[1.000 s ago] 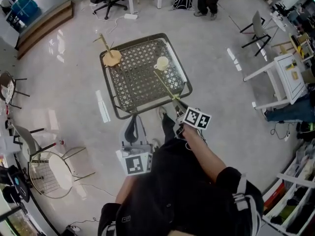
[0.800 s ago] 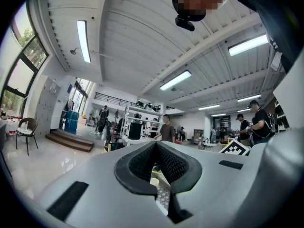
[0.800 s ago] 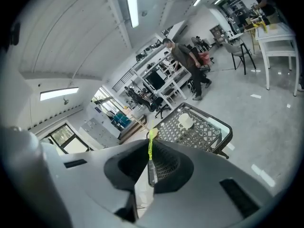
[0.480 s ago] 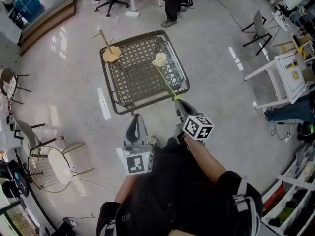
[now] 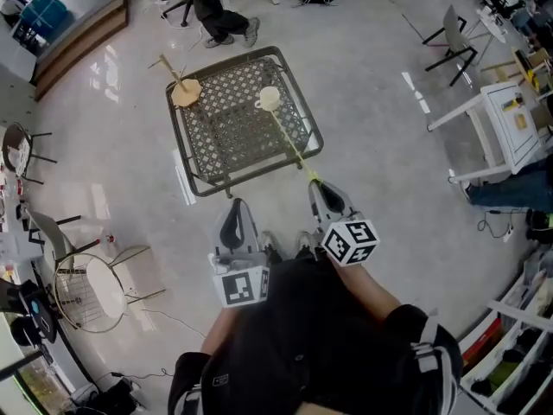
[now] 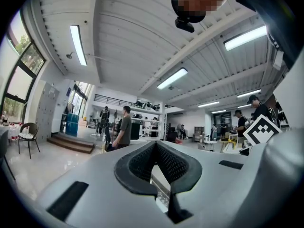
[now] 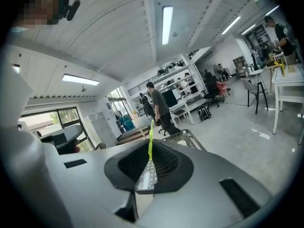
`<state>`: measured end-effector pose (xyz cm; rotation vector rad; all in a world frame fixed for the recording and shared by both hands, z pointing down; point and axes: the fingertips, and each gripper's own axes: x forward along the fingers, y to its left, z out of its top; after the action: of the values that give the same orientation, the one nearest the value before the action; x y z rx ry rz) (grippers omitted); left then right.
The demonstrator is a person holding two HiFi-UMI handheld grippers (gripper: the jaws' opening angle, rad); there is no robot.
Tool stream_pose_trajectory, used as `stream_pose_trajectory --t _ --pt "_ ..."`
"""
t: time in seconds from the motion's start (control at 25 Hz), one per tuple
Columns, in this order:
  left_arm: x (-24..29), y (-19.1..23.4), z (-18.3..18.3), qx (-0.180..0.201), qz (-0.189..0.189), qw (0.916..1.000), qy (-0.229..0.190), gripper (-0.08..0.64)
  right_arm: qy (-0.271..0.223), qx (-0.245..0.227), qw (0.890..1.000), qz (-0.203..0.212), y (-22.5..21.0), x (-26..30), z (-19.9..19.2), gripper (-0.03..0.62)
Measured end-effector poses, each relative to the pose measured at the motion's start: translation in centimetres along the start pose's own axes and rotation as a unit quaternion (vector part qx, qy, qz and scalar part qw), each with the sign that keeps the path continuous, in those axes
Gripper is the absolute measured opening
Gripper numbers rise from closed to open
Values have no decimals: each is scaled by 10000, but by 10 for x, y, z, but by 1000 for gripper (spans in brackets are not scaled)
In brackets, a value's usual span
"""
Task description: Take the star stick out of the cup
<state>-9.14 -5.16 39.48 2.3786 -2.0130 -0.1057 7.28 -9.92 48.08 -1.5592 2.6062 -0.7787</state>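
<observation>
A: Right gripper [image 5: 315,186], what state?

B: Jaws pressed together, pinching the near end of the star stick [image 5: 290,146]. In the right gripper view the thin yellow-green shaft stands up between the dark pads, clamped.

A: And the rest of the stick?

B: It runs slantwise from the jaws, across the table's near right corner, to the cup [image 5: 269,98]. The far end meets the cup's mouth. The star itself can't be made out.

A: Cup position?

B: Pale, upright on the mesh table [image 5: 226,137], toward the far right part of the top.

A: Left gripper [image 5: 235,204]?

B: Jaws drawn together, nothing between them. It's held off the table, near the front edge, left of the right gripper and apart from the stick.

A: Anything else noted?

B: A round wooden base with a thin rod [image 5: 184,92] sits at the table's far left corner, well apart from the cup. A person [image 5: 216,7] is on the floor beyond the table.
</observation>
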Motion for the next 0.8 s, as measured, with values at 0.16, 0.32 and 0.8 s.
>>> stream_pose_trajectory --t 0.16,0.32,0.8 --pt "-1 -11 -3 88 -1 10000 -15 15 -44 -242 9996 102 -2 -18 -1 21" --pt "-2 -17 -1 29 94 9999 -67 15 -8 -379 9992 122 -7 -27 -4 21" --pt "-4 -26 -7 110 42 9999 -18 15 38 -446 9984 333 3 -32 -7 21"
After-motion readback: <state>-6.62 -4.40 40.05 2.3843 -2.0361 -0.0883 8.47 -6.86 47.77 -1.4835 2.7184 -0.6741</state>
